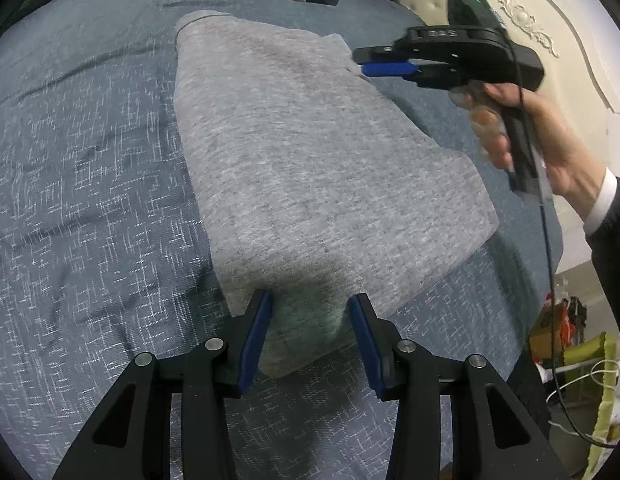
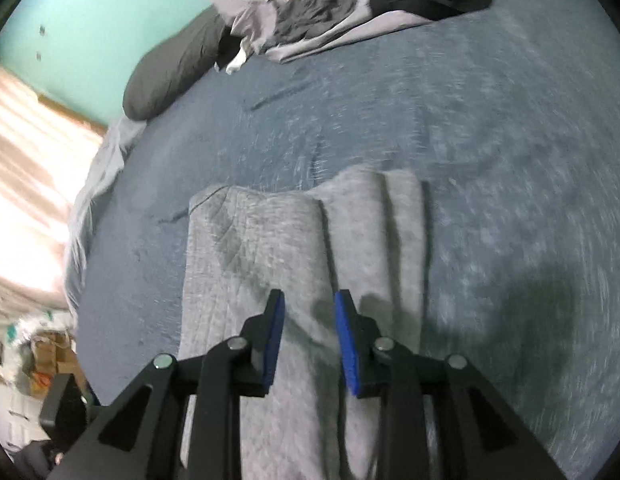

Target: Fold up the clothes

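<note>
Blue bedspread [image 1: 90,160], teal wall [image 2: 90,20] — cream headboard [image 1: 570,60]

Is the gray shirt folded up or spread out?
Folded. The gray shirt lies as a narrow strip on the bed, with layered edges showing.

One folded heather-grey knit garment [image 1: 310,168] lies on the bed, nearer its foot-side edge than the far one. One blue woven bedspread [image 1: 90,160] covers the bed. One loose pile of unfolded clothes [image 2: 350,4] sits at the far edge of the bed; white, lilac, dark grey and black pieces show in it, but how many garments it holds cannot be told. One dark grey pillow [image 2: 170,72] rests at the far left corner in the right wrist view. Two black handheld grippers with blue pads are in view: the left gripper [image 1: 310,304] and the right gripper [image 1: 360,62]. One bare hand [image 1: 522,128] with a white cuff shows.
</note>
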The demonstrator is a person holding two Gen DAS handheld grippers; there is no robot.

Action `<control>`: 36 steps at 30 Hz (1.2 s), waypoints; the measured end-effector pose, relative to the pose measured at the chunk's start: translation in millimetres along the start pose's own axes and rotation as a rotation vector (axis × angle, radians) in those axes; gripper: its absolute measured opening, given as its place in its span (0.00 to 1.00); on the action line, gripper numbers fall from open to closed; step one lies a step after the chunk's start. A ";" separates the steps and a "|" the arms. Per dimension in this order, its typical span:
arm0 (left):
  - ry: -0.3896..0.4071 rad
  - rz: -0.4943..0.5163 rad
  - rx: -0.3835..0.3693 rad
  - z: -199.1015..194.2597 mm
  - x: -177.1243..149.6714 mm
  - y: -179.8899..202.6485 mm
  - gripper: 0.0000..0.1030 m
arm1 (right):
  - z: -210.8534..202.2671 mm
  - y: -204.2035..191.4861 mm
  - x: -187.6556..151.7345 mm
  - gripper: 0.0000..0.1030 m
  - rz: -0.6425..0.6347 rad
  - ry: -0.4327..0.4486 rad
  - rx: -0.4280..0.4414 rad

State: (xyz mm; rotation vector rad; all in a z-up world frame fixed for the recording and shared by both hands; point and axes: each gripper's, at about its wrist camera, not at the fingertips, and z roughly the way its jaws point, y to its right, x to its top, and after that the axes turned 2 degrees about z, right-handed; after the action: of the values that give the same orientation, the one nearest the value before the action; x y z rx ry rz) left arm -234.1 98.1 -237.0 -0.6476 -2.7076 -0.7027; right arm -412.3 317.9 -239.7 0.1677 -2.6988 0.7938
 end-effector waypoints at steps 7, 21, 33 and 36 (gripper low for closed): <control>0.018 -0.041 -0.011 -2.3 0.1 -3.9 0.44 | 31.5 -15.4 9.1 0.09 -0.114 -0.036 -0.131; 0.014 -0.043 -0.002 1.6 4.8 -1.8 0.44 | 31.6 -27.8 19.4 0.04 -0.202 0.025 -0.231; 0.007 -0.028 0.008 5.6 10.0 -0.7 0.44 | -5.6 -18.0 15.7 0.07 -0.152 0.037 -0.169; 0.006 -0.021 0.016 6.4 11.1 0.5 0.44 | -27.7 -27.1 -3.0 0.07 -0.204 0.023 -0.148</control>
State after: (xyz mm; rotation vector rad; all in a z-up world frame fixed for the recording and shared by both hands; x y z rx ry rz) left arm -244.4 105.7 -238.2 -0.6130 -2.7157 -0.6867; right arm -396.5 310.3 -205.0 0.3894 -2.6522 0.5310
